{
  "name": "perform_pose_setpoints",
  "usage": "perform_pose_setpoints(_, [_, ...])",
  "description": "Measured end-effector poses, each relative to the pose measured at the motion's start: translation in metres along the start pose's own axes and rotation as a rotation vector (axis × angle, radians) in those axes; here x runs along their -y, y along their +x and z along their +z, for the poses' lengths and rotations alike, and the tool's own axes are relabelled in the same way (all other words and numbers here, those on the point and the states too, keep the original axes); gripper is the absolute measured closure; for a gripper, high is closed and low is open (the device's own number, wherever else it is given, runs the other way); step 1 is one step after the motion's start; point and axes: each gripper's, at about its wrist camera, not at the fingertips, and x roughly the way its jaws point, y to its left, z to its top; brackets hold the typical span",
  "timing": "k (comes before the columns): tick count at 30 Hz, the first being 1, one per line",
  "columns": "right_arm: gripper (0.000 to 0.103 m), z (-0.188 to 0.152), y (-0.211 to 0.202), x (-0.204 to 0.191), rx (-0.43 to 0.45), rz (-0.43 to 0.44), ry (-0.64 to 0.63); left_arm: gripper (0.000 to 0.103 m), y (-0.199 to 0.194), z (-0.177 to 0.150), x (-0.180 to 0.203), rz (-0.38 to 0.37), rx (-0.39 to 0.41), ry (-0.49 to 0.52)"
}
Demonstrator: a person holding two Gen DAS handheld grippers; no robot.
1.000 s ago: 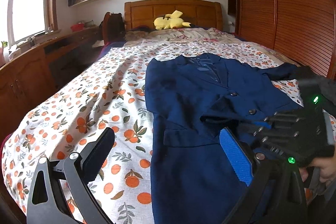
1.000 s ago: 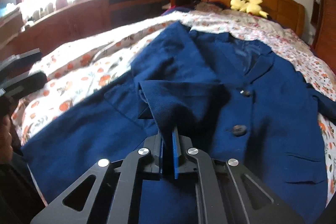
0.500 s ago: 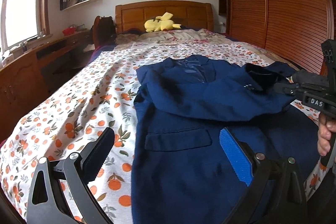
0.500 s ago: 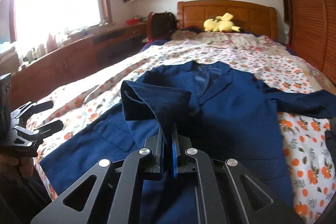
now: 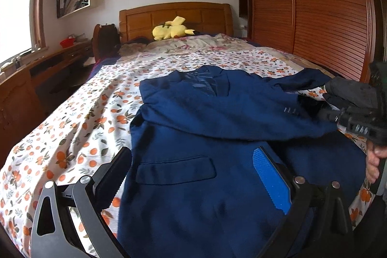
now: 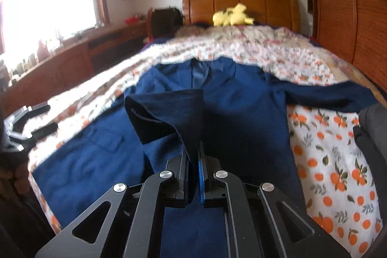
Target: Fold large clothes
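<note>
Navy jacket (image 5: 217, 137) spread face up on the bed (image 5: 79, 113), collar toward the headboard (image 5: 174, 16), hem at the near edge. Left sleeve (image 5: 237, 113) drawn across the chest, cuff (image 6: 167, 110) pinched in the right gripper (image 6: 193, 161), jaws closed tight on the cloth. Cuff lifted off the front panel, fabric bunched just ahead of the fingers. Left gripper (image 5: 191, 175) low over the hem beside the pocket flap (image 5: 175, 169), jaws wide apart, holding nothing. Other sleeve (image 6: 326, 94) stretched out toward the wardrobe (image 5: 314, 11), not yet folded.

Step in hand, by the look of it: folding the first sleeve inward over the body. Next, probably: lay the cuff flat on the chest, sleeve straight and smooth, then release. Care needed to lower before letting go, lest the cuff flop back or wrinkle. After that, likely the far sleeve, then the hem brought up toward the collar.
</note>
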Motion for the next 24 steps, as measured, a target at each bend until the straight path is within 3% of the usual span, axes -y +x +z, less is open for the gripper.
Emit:
perform_pose_setpoints(2, [0.097,-0.008,0.007,0.000,-0.030,-0.012,-0.022,0.002,0.002,0.001,0.004,-0.006,0.001,0.005])
perform_pose_setpoints(4, [0.089,-0.013,0.012,0.000,-0.066,0.003,-0.042,0.002,0.003,0.001,0.009,-0.011,0.002,0.011])
perform_pose_setpoints(6, [0.070,-0.016,0.013,-0.001,-0.060,0.000,-0.054,0.002,0.006,0.001,0.012,-0.016,0.000,0.013])
perform_pose_setpoints(12, [0.059,-0.018,0.008,-0.015,-0.022,0.040,-0.110,0.002,0.009,0.001,0.021,-0.025,-0.004,0.022])
perform_pose_setpoints(24, [0.058,-0.011,0.046,-0.053,-0.079,0.024,-0.244,0.002,0.013,-0.002,0.023,-0.027,-0.017,0.028])
